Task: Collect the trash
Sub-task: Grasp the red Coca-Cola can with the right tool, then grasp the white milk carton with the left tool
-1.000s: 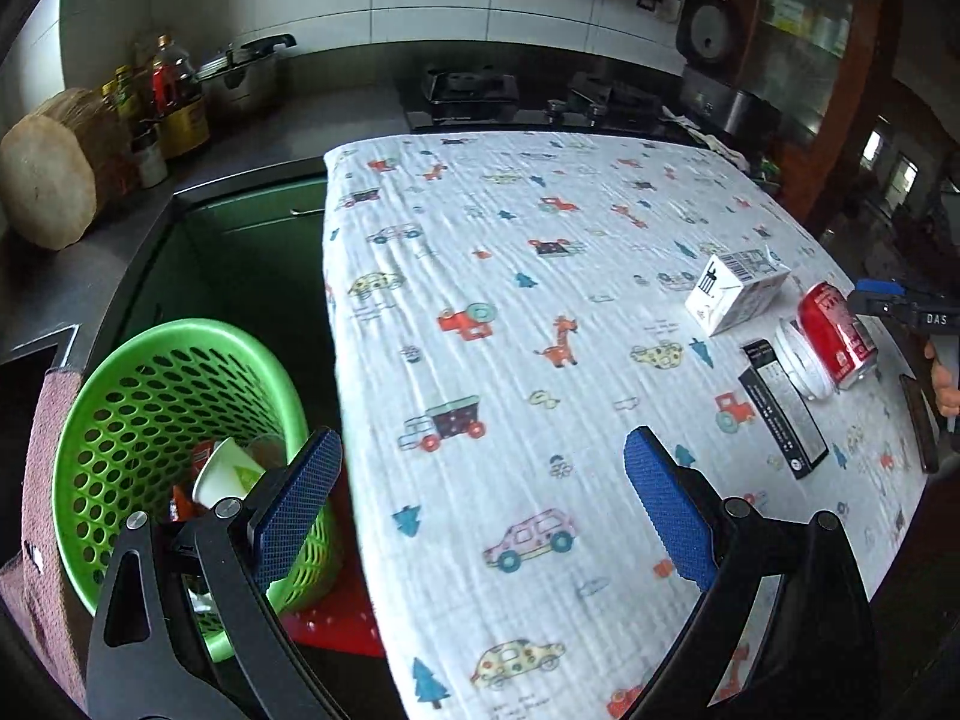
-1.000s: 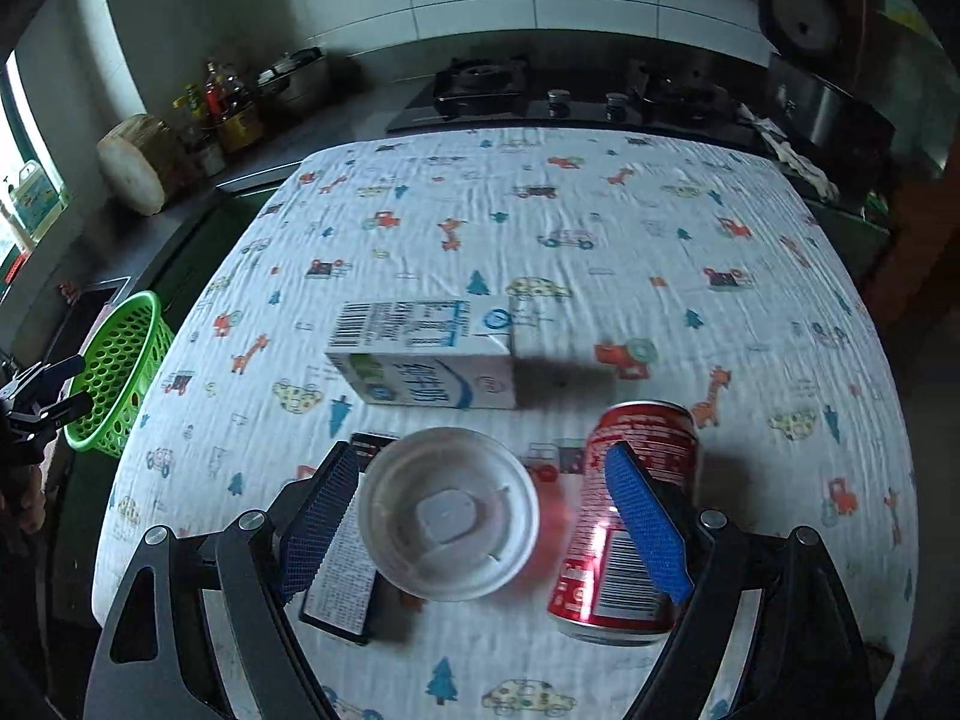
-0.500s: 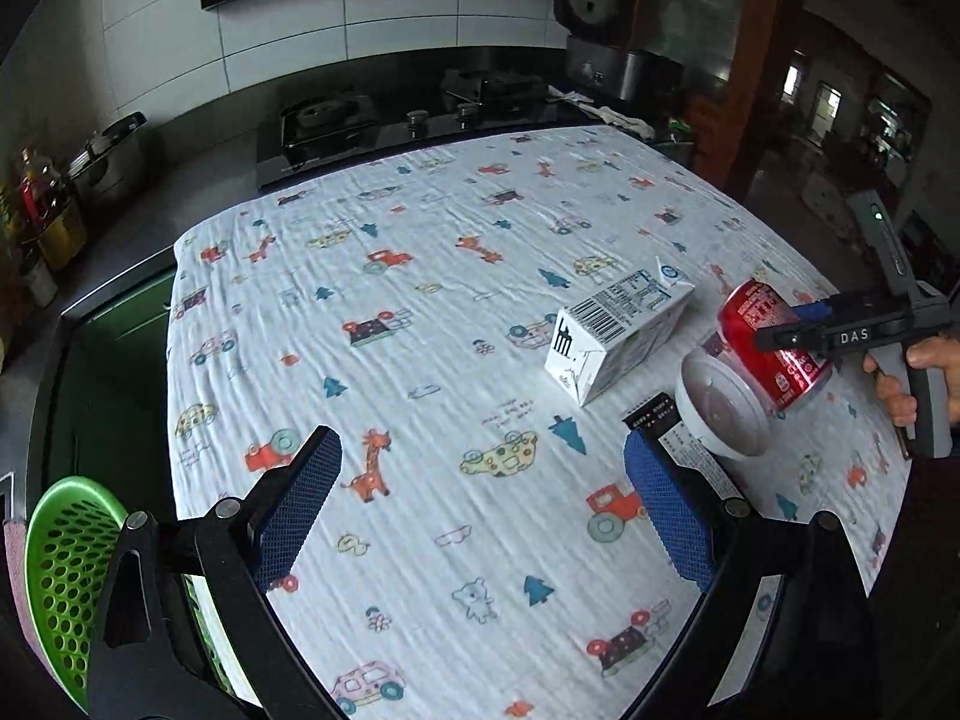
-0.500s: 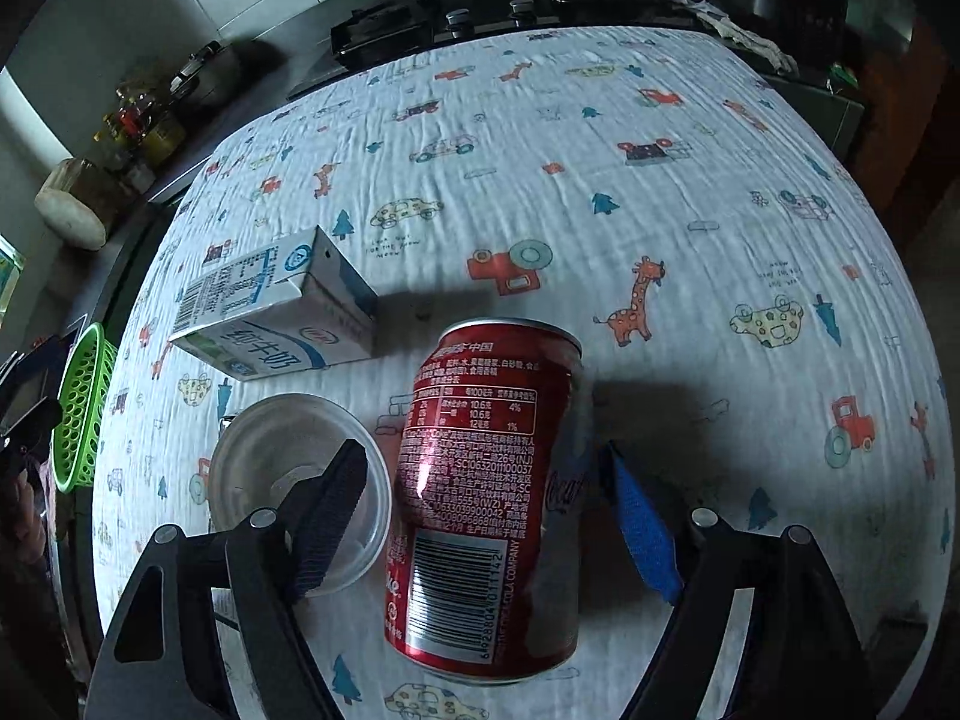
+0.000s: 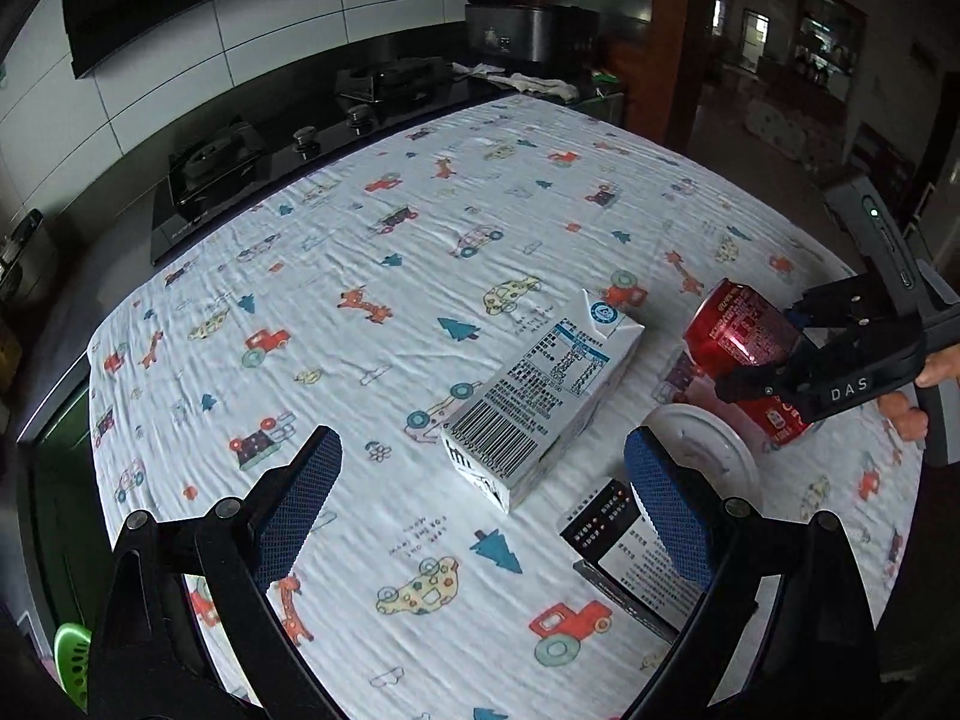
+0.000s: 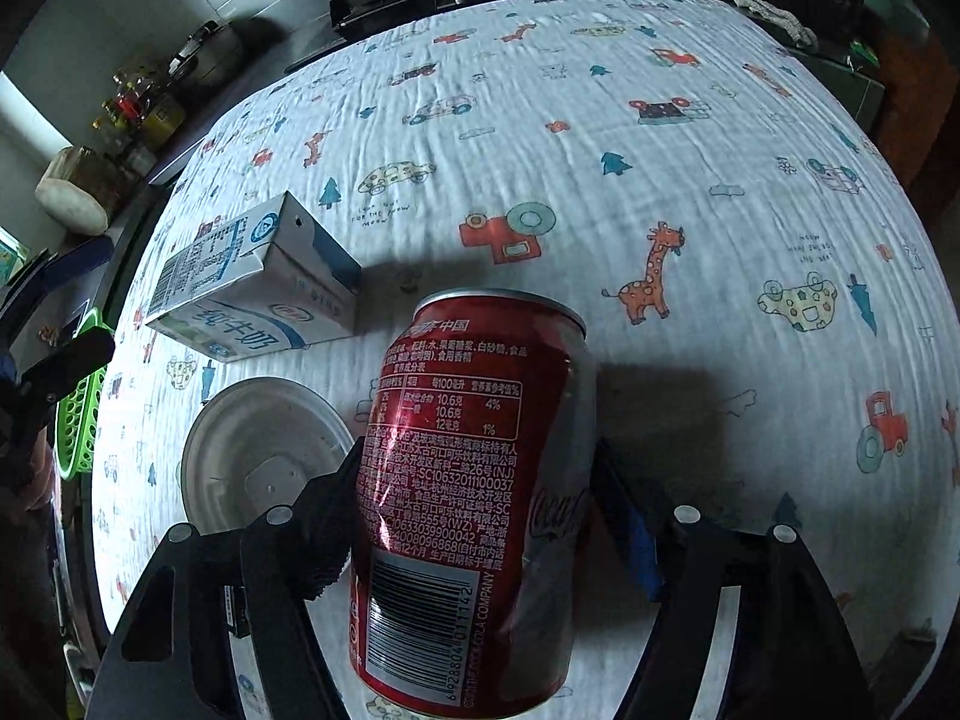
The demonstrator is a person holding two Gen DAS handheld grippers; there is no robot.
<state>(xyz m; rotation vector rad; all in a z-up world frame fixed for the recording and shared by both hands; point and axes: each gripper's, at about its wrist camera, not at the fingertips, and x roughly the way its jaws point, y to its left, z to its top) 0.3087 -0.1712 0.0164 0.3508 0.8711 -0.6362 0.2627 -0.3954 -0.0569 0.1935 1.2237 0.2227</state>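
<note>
A red drink can (image 6: 468,420) lies on the printed tablecloth (image 5: 420,252). My right gripper (image 6: 480,462) straddles it near its bottom end; its jaws are closing and both pads sit against the can's sides. The left wrist view shows the same grip (image 5: 759,348) on the can (image 5: 738,330). A white milk carton (image 5: 540,396) lies on its side beside a white plastic lid (image 5: 702,450) and a flat black packet (image 5: 612,534). My left gripper (image 5: 480,450) hovers open above the cloth, with the carton just ahead of its fingertips and nothing between them.
A green basket (image 6: 75,420) stands below the table's left edge, a sliver of it showing as the basket (image 5: 72,654) in the left wrist view. A black gas stove (image 5: 240,162) runs along the far counter. A person's hand (image 5: 906,408) grips the right handle.
The left gripper swung from over the green basket across the table toward the carton. The right gripper sank onto the can and its jaws narrowed around it.
</note>
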